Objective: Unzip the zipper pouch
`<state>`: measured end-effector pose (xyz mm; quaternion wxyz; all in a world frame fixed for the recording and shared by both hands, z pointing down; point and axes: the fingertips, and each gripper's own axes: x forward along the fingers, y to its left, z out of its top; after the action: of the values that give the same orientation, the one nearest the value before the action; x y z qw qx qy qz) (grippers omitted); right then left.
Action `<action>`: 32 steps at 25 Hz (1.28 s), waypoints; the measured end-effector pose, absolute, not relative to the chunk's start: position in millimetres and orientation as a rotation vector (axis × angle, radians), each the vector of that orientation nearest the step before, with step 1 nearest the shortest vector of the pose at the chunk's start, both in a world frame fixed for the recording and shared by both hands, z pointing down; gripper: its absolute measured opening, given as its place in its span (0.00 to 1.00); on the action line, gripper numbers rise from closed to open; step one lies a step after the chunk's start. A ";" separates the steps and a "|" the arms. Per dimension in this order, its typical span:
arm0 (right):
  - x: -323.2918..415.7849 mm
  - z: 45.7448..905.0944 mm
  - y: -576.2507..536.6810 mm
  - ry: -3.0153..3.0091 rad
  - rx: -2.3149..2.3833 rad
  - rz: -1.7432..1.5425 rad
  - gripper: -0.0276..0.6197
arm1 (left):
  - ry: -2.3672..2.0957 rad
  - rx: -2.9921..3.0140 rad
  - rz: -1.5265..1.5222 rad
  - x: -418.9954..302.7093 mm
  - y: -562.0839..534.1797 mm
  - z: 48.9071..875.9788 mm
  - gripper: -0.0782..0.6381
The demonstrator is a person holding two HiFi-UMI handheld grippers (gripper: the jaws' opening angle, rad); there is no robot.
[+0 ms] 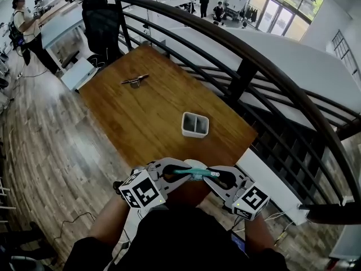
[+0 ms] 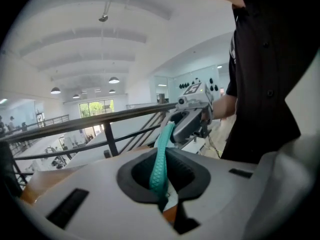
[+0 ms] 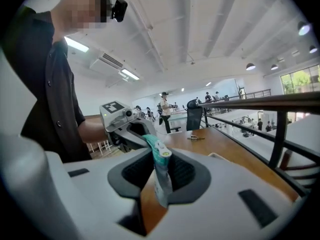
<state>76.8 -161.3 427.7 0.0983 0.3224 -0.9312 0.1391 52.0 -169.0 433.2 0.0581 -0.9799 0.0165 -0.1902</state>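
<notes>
In the head view, your left tongs (image 1: 176,173) and right tongs (image 1: 216,176) meet at the bottom centre of the frame, just past the near edge of the wooden counter (image 1: 152,117). The zipper pouch (image 1: 196,173) is stretched level between them, teal edge showing, off the counter top. Just above them in the frame a grey two-compartment box (image 1: 194,124) stands on the counter, apart from the pouch. Farther up and left lies a small dark tool (image 1: 134,81). A black railing (image 1: 248,66) sweeps from the top left down the right side, close along the counter. At the upper left there is a black office chair (image 1: 101,18), and a person (image 1: 25,30) stands on the plank floor (image 1: 39,151). In the left gripper view, your left tongs are pressed together on the pouch's teal strip, which runs up from the pads to the right tongs at centre. Your dark shirt (image 2: 270,74) fills the right of the frame, and the railing crosses the left half. In the right gripper view, your right tongs pinch the pouch's other end, teal on top and pale below. The left tongs grip it at centre left, and the counter, tool, chair and railing lie to the right.
</notes>
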 end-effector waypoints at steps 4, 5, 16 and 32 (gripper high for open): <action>77.0 414.0 -150.3 -2.879 0.848 0.390 0.28 | -0.120 -3.018 -0.523 50.4 -158.1 417.9 0.15; 78.3 413.8 -149.4 -2.883 0.837 0.383 0.29 | -0.152 -3.032 -0.516 49.9 -156.8 414.4 0.15; 72.7 416.6 -137.7 -2.904 0.740 0.406 0.18 | -0.267 -3.092 -0.574 37.7 -150.2 414.6 0.15; 61.7 430.2 -154.9 -2.799 0.849 0.306 0.06 | -0.042 -3.191 -0.613 8.8 -184.2 436.2 0.28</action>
<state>61.7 -154.9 430.2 0.1000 0.2873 -0.9470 0.1034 8.8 -184.2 436.2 -0.0541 -0.9805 -0.0130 -0.1884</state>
